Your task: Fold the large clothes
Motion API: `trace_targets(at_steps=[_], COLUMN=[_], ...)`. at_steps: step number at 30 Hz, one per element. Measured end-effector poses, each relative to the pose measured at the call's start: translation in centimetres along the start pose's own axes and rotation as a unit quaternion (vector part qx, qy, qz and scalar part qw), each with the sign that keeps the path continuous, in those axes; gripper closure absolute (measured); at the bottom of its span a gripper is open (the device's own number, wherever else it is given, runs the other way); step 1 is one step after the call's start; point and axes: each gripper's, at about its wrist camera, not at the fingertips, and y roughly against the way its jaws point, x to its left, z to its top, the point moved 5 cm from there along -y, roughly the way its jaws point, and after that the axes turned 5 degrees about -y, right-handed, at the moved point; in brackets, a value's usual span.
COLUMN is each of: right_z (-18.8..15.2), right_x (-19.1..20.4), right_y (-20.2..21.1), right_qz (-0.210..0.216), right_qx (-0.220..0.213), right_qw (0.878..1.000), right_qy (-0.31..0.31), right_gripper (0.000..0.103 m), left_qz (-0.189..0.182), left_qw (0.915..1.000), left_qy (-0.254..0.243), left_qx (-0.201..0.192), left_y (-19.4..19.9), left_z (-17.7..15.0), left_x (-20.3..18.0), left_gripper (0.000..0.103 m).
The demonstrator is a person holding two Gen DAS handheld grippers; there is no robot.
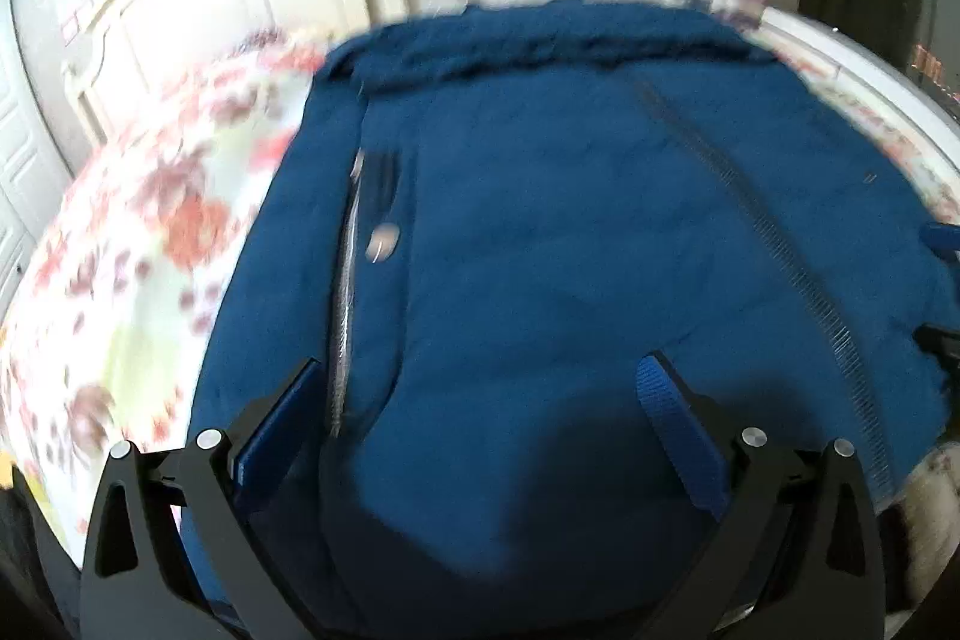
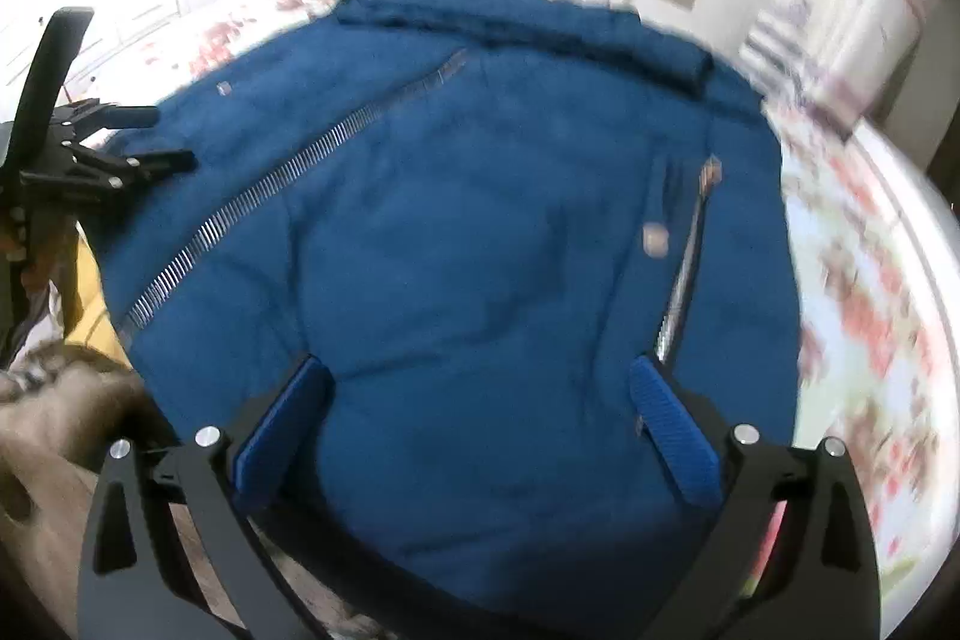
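- Left wrist view: blue zip jacket point(image 1: 540, 220) lies spread flat on the floral bedspread point(image 1: 150, 232).
- Left gripper point(image 1: 480, 388) hovers above it, jaws spread, empty.
- Right gripper point(image 2: 477, 388) likewise gapes, grasping nothing.

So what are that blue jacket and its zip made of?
The blue jacket looks like soft matte fleece or brushed cloth: no sheen, fuzzy ribbed collar edge. Its zip looks like silvery metal, with bright separate teeth; coated plastic is possible.
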Motion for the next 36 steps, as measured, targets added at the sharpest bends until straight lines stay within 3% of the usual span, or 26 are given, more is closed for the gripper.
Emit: trace_targets(at_steps=[2,7,9,11,13,18,22,24,26,30,31,34,36], right_z=[-0.4,-0.5,-1.3,-2.7,-3.9,-5.8,-7.4,-8.3,-9.1,-10.0,-10.0,-9.5,-9.0], right_x=[0.0,-0.8,-2.4,-3.8,-4.8,-7.9,-9.6,-9.6,-9.6,-9.2,-8.9,-8.2,-8.0], right_y=[0.1,2.0,3.2,2.9,3.2,5.1,6.2,6.4,5.8,4.3,4.0,4.3,5.4], right_qz=[0.001,-0.013,-0.036,-0.054,-0.042,-0.006,0.046,0.076,0.091,0.154,0.172,0.176,0.181], right_qx=[-0.012,-0.009,-0.023,-0.009,-0.007,-0.016,-0.036,-0.033,-0.021,-0.026,-0.027,-0.031,-0.047], right_qw=[1.000,1.000,0.999,0.998,0.998,0.992,0.979,0.973,0.968,0.948,0.944,0.948,0.951], right_qy=[-0.008,-0.003,-0.011,-0.019,-0.050,-0.124,-0.196,-0.216,-0.233,-0.277,-0.282,-0.263,-0.247], right_gripper=[0.002,0.003,0.003,0.003,0.003,0.003,0.011,0.022,0.028,0.032,0.041,0.048,0.055], left_qz=[-0.011,0.018,0.037,0.050,0.034,0.028,-0.024,-0.055,-0.088,-0.080,-0.086,-0.157,-0.151], left_qw=[0.9998,0.9998,0.9989,0.9985,0.9990,0.9977,0.9904,0.9868,0.9850,0.9898,0.9897,0.9812,0.9825], left_qy=[0.010,-0.004,0.009,0.015,0.027,0.058,0.135,0.152,0.148,0.118,0.114,0.112,0.110], left_qx=[-0.010,-0.008,-0.027,-0.014,0.000,-0.019,-0.013,-0.008,-0.006,-0.010,-0.008,-0.007,-0.006], left_y=[0.1,1.2,2.5,2.2,1.5,3.5,3.5,3.2,3.1,3.0,3.0,4.0,4.2], left_z=[-0.4,0.1,-0.2,-0.9,-2.0,-2.4,-3.2,-3.6,-3.9,-4.4,-4.4,-4.5,-4.9], left_x=[0.4,0.8,2.1,3.4,4.4,6.7,10.0,10.3,9.9,8.8,8.6,7.7,7.6], left_gripper=[0.004,0.004,0.004,0.004,0.004,0.004,0.004,0.004,0.004,0.004,0.006,0.018,0.025])
